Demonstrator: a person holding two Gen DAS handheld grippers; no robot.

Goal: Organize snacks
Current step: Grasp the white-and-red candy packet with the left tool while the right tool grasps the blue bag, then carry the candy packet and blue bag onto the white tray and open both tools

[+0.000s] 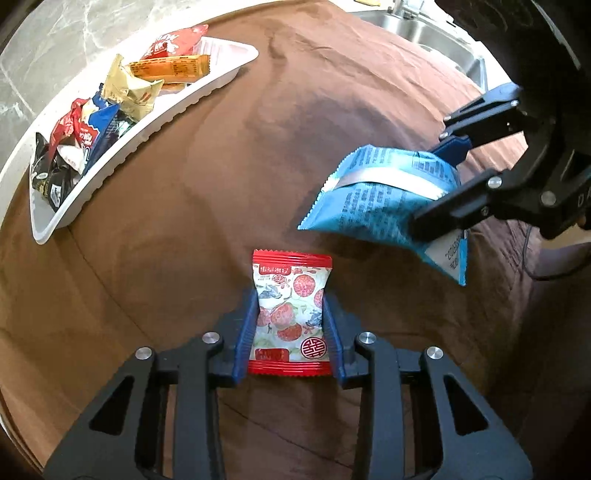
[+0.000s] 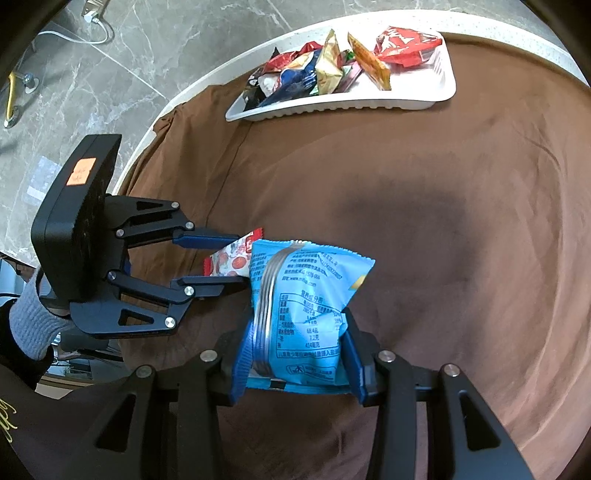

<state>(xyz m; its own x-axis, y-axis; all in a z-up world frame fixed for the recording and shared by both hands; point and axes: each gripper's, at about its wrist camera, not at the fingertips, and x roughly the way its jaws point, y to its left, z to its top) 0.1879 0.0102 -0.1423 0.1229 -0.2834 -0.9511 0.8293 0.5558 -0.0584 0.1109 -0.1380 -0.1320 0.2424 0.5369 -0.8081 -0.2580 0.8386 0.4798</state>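
Observation:
A red-and-white snack packet [image 1: 291, 306] lies against the brown cloth, and my left gripper [image 1: 290, 295] is shut on it, blue pads pinching its two long sides. The same packet [image 2: 232, 260] shows in the right wrist view between the left gripper [image 2: 238, 260] fingers. My right gripper [image 2: 299, 321] is shut on a blue snack packet [image 2: 306, 288], held above the cloth with its printed back facing the camera. From the left wrist view, the blue packet [image 1: 376, 199] hangs in the right gripper [image 1: 432, 184] just right of the red-and-white one.
A white tray [image 1: 147, 133] holding several mixed snack packets sits at the far edge of the table [image 2: 332, 107]. A brown cloth [image 2: 406, 221] covers the round table. A steel sink [image 1: 424, 29] lies beyond it. Marble floor with a cable [image 2: 92, 33] shows at left.

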